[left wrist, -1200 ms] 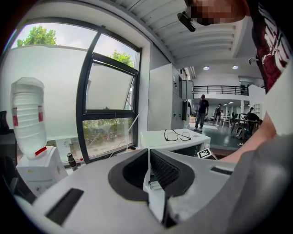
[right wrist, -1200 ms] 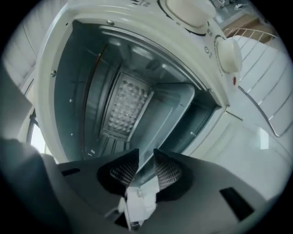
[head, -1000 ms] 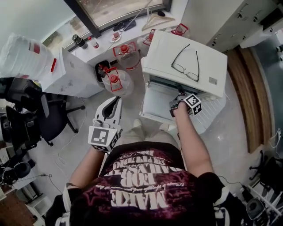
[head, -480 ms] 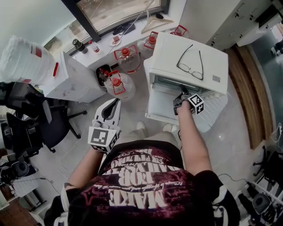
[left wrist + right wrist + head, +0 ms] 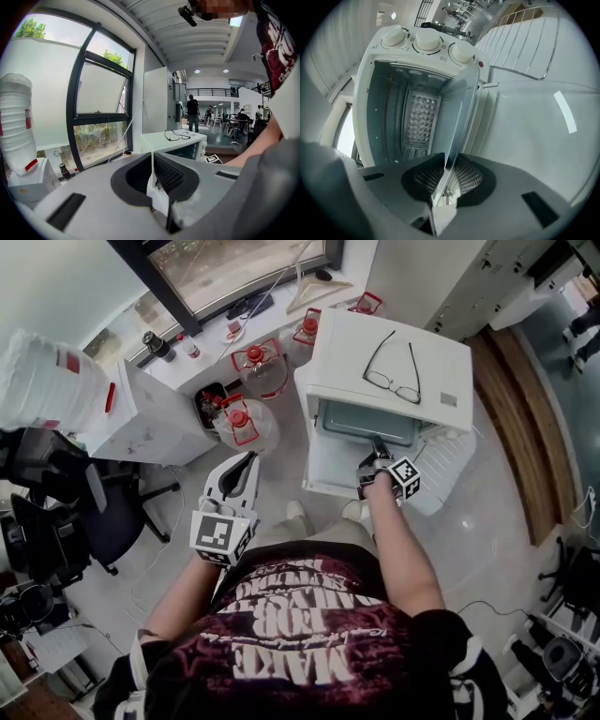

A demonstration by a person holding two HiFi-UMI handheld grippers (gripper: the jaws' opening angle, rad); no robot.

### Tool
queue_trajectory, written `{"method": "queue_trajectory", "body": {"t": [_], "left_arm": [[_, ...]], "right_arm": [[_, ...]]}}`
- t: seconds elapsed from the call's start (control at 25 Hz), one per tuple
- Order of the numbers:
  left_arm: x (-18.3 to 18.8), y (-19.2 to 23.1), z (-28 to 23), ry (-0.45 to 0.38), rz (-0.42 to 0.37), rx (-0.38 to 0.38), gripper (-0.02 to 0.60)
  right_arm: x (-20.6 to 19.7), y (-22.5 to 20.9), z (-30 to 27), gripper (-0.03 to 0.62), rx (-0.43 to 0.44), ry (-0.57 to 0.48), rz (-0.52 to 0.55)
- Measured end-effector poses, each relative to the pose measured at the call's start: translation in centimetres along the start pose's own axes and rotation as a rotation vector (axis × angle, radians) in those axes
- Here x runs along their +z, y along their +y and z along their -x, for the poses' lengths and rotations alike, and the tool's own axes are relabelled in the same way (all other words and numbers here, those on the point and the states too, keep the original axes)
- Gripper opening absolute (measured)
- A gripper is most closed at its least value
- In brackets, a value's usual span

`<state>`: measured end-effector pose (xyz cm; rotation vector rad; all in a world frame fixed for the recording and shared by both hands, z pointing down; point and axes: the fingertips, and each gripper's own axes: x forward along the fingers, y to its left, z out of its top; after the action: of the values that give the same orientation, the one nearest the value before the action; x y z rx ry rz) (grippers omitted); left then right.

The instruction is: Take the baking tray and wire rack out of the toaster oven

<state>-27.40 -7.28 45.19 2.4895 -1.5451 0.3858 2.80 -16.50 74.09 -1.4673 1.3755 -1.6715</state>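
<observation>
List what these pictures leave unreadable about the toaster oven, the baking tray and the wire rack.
Baking tray: head view, its back end is hidden under the toaster oven's top.
Wire rack: head view, partly behind the oven; right gripper view, cut off by the picture's edge.
Knobs: right gripper view, their markings are too small to read.
Oven's inside: left gripper view, too small and seen from the side.

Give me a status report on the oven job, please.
Left gripper shut, idle. Right gripper just closed on baking tray edge, partly out of toaster oven. Wire rack already out; nothing blocking.
</observation>
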Motion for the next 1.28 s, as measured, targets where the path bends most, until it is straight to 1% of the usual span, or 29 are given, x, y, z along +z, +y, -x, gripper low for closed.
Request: {"method": "queue_trajectory", "body": {"t": [0.04, 0.08, 0.12, 0.16, 0.2, 0.24, 0.28, 0.36, 0.48, 0.6, 0.92, 1.28], "left_arm": [[-0.2, -0.2, 0.0, 0.005, -0.003, -0.004, 0.018], [-0.3, -0.4, 0.0, 0.01, -0.005, -0.006, 0.018], [-0.4, -0.5, 0.0, 0.014, -0.006, -0.006, 0.018], [-0.5, -0.5, 0.1, 0.016, -0.007, -0.005, 0.018], [-0.6, -0.5, 0.1, 0.018, -0.007, -0.004, 0.019], [-0.6, -0.4, 0.2, 0.02, -0.007, -0.003, 0.018], [-0.7, -0.3, 0.3, 0.022, -0.007, -0.002, 0.02], [-0.7, 0.0, 0.6, 0.024, -0.009, 0.003, 0.018], [-0.4, 0.5, 0.7, 0.014, -0.014, 0.009, 0.018], [0.0, 0.3, 0.4, 0.002, -0.019, -0.003, 0.018], [0.6, -1.1, -1.1, -0.009, -0.043, -0.083, 0.018], [0.3, -2.7, -2.3, 0.002, -0.073, -0.176, 0.018]], "right_arm": [[0.0, 0.1, -0.3, 0.088, 0.009, 0.002, -0.012], [-0.1, 0.2, -0.6, 0.134, 0.021, 0.004, -0.025], [-0.2, 0.3, -1.0, 0.163, 0.031, 0.006, -0.035], [-0.1, 0.4, -1.3, 0.166, 0.036, 0.005, -0.037], [-0.1, 0.4, -1.5, 0.143, 0.033, 0.003, -0.033], [-0.1, 0.4, -1.6, 0.088, 0.026, 0.0, -0.025], [0.0, 0.3, -1.6, 0.071, 0.022, -0.003, -0.018], [-0.2, 0.3, -1.4, 0.069, 0.033, -0.005, -0.019], [-0.7, 0.4, -0.7, 0.063, 0.057, -0.015, -0.069], [-1.3, -0.2, 0.6, 0.06, 0.054, -0.022, -0.089], [-3.1, -1.5, 4.4, 0.054, 0.042, -0.02, -0.124], [-4.4, -2.6, 8.4, 0.048, 0.077, -0.034, -0.171]]}}
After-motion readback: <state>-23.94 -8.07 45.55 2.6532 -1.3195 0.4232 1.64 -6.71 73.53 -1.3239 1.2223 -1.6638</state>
